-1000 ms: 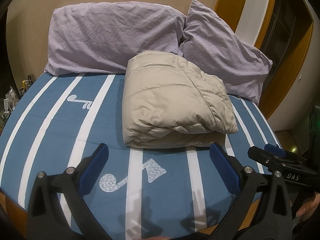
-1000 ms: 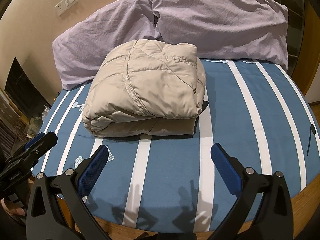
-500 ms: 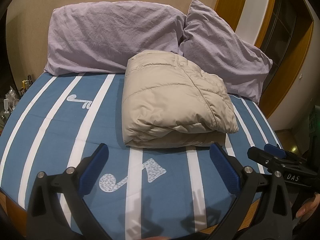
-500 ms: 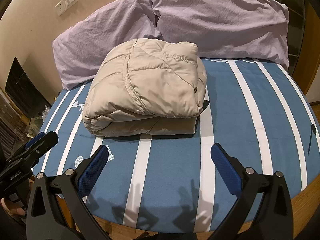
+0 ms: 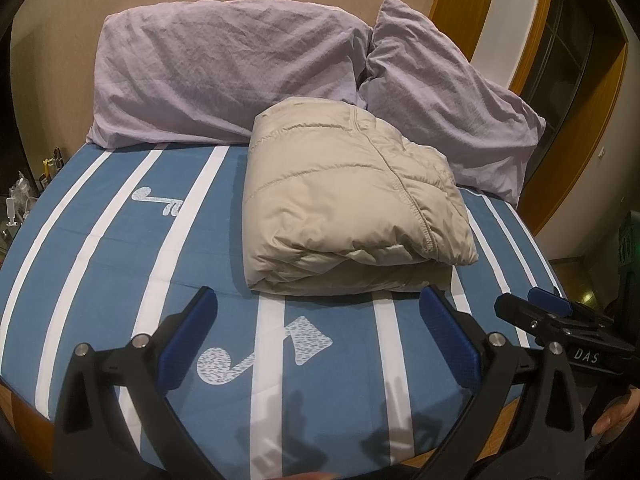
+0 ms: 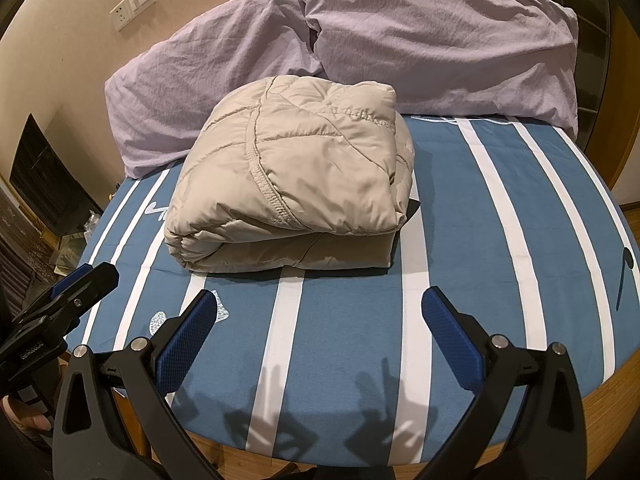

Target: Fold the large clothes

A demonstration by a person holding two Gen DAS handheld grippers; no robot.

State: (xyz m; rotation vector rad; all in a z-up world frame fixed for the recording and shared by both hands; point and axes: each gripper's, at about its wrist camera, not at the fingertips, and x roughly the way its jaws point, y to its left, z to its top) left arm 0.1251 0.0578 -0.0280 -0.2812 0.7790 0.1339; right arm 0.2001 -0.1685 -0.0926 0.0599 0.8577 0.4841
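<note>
A beige puffer jacket (image 5: 348,204) lies folded into a thick bundle on the blue and white striped bed sheet (image 5: 120,248); the right wrist view shows the same jacket (image 6: 296,184). My left gripper (image 5: 318,320) hovers open over the sheet just in front of the bundle, holding nothing. My right gripper (image 6: 320,320) is also open and empty, a little short of the jacket's front fold. Each gripper appears at the edge of the other's view, at the bed's near edge.
Two lilac pillows (image 5: 224,80) (image 6: 440,36) lean against the wall behind the jacket. The wooden bed edge (image 6: 600,396) runs along the front. A wooden door frame (image 5: 576,128) stands to the right; a dark cabinet (image 6: 44,184) and clutter sit to the left.
</note>
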